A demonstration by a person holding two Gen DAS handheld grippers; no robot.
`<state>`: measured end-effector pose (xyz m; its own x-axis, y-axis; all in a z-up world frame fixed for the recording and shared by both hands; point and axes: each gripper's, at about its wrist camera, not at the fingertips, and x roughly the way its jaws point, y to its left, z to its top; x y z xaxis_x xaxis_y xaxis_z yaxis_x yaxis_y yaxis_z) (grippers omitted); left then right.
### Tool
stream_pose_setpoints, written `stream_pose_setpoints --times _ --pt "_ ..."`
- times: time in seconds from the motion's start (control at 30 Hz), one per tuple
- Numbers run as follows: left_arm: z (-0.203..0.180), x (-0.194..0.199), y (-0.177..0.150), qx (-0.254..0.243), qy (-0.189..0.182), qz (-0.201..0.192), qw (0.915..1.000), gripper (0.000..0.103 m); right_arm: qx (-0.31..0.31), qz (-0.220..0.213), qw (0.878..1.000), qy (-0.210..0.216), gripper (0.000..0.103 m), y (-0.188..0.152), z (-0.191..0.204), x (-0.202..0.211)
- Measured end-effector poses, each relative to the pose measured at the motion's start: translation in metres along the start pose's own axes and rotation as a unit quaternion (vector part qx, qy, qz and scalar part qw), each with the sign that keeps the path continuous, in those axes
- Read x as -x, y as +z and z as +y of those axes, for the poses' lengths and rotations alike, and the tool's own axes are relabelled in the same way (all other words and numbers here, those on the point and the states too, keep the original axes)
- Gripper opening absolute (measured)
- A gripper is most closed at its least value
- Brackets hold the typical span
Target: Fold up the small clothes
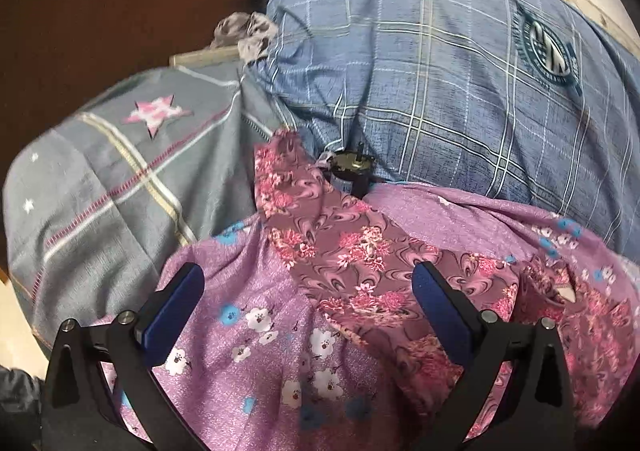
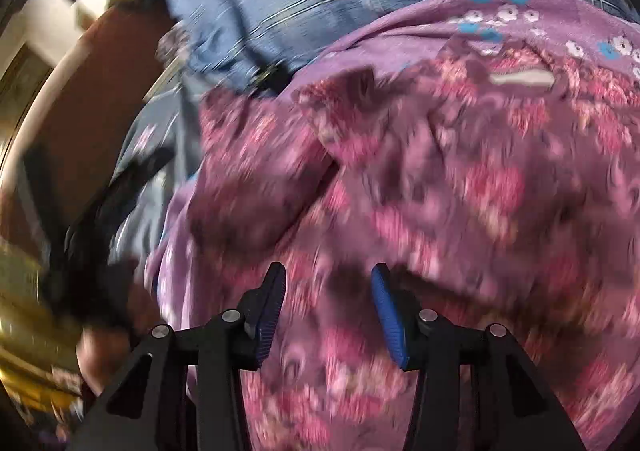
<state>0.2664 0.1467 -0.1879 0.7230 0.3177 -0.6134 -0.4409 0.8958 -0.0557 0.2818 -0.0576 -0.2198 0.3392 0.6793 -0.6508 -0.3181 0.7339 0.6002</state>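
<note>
A small mauve garment (image 1: 352, 251) with a pink flower print lies crumpled on a lilac cloth (image 1: 248, 331) dotted with white and blue flowers. My left gripper (image 1: 308, 275) hovers over it, open wide, with nothing between its blue pads. The right wrist view is blurred. There the same garment (image 2: 440, 191) fills the middle, with a white neck label (image 2: 524, 79) showing at its far side. My right gripper (image 2: 328, 275) stands over the garment's near part with its jaws partly apart. No fabric is pinched between them.
A blue checked cover (image 1: 440, 71) bulges behind the clothes. A grey sheet (image 1: 120, 171) with a pink star lies to the left. A small black object (image 1: 354, 171) sits at the garment's far edge. A brown headboard (image 1: 100, 11) rises at the back left.
</note>
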Motion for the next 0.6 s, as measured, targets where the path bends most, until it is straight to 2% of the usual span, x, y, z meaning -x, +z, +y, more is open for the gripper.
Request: stream_pose_setpoints --times 0.07,0.13,0.17,0.23,0.33,0.37,0.4,0.5,0.6 --pt "0.0 -0.001 -0.001 0.009 -0.016 0.009 0.9998 0.103 0.017 -0.012 1.0 0.011 0.061 -0.013 -0.008 0.019" --pt "-0.007 0.0 -0.003 0.008 -0.039 0.014 0.9991 0.103 0.002 -0.053 0.999 0.008 0.062 -0.023 -0.029 0.048" --pt "-0.014 0.002 -0.004 0.005 -0.06 0.016 0.9981 0.103 -0.021 -0.076 0.997 0.008 0.064 -0.025 -0.042 0.061" --pt "-0.034 0.004 -0.008 0.0 -0.125 0.028 0.9917 0.103 -0.087 -0.131 0.987 0.016 0.063 -0.024 -0.072 0.088" --pt "-0.062 0.003 -0.015 -0.004 -0.181 0.047 0.9824 0.103 -0.168 -0.196 0.966 -0.005 0.055 -0.026 -0.113 0.105" --pt "-0.079 0.0 -0.019 -0.009 -0.197 0.057 0.9787 0.103 -0.191 -0.203 0.96 -0.007 0.046 -0.028 -0.126 0.109" --pt "-0.089 -0.003 -0.021 -0.016 -0.202 0.063 0.9773 0.103 -0.211 -0.207 0.955 -0.006 0.039 -0.031 -0.137 0.113" --pt "-0.126 -0.017 -0.029 -0.049 -0.195 0.092 0.9752 0.103 -0.268 -0.225 0.937 -0.022 0.036 -0.035 -0.17 0.125" --pt "-0.15 -0.026 -0.038 -0.083 -0.169 0.111 0.9759 0.1 -0.264 -0.24 0.932 -0.064 0.034 -0.032 -0.184 0.134"
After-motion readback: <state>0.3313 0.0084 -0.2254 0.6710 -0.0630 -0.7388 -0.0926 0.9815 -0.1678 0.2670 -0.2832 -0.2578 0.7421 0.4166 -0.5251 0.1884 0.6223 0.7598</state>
